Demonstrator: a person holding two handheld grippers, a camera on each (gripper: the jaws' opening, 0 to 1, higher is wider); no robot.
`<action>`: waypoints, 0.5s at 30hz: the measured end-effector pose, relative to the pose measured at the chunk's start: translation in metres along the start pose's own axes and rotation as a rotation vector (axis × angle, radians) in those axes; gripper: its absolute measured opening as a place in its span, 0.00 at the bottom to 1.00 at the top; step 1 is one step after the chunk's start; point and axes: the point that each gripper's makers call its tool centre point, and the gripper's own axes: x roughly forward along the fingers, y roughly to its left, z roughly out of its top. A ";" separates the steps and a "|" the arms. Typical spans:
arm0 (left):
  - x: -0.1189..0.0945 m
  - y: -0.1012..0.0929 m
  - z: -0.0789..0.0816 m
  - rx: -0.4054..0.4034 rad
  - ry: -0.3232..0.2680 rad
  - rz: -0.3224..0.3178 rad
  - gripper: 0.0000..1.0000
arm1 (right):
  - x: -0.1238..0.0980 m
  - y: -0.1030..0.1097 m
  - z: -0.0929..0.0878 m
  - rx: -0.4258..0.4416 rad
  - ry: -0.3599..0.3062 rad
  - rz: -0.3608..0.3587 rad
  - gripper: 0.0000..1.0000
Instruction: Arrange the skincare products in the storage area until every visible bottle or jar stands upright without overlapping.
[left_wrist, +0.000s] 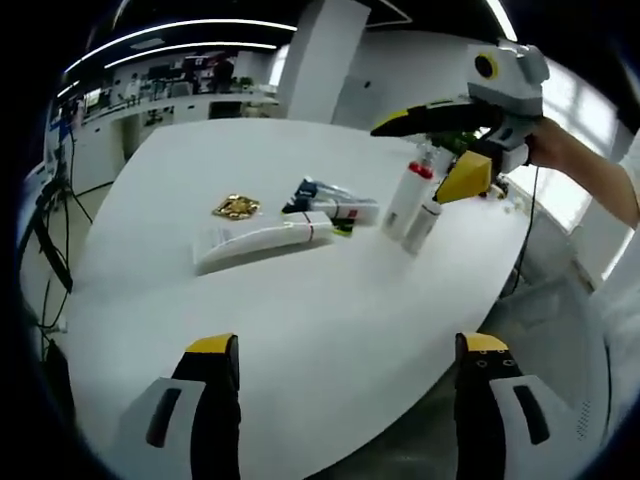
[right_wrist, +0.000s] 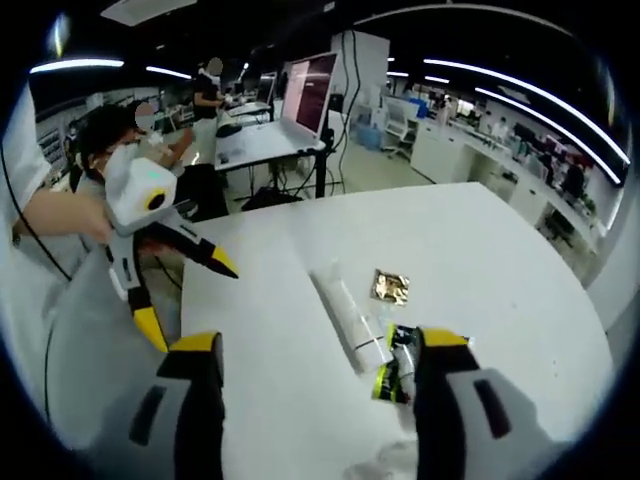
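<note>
On the round white table (left_wrist: 300, 320), two white bottles stand close together: a taller one with a red band (left_wrist: 404, 200) and a smaller one (left_wrist: 424, 224). A long white tube (left_wrist: 262, 240) lies flat, also seen as the white tube (right_wrist: 348, 318). A dark blue and white tube (left_wrist: 330, 200) lies behind it, and a small green item (left_wrist: 343, 229) beside it. My right gripper (left_wrist: 450, 152) hangs open just above the bottles, touching nothing. My left gripper (left_wrist: 350, 350) is open over the near table edge, far from the products. In the right gripper view, the right gripper (right_wrist: 320, 345) is open over the lying items.
A gold foil packet (left_wrist: 236, 207) lies left of the tubes, seen again as the packet (right_wrist: 390, 287). A hand holds the left gripper (right_wrist: 160, 250) off the table's edge. Desks, a monitor (right_wrist: 310, 92) and people stand beyond the table.
</note>
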 end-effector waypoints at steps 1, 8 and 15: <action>-0.001 0.001 0.000 0.000 -0.002 0.002 0.87 | 0.003 0.000 0.001 -0.002 0.003 0.005 0.78; 0.000 0.002 0.002 0.000 -0.006 0.003 0.87 | 0.017 -0.002 0.016 0.018 -0.027 0.034 0.72; 0.001 -0.004 0.002 -0.002 -0.016 -0.019 0.89 | 0.036 0.000 0.018 0.014 -0.004 0.051 0.70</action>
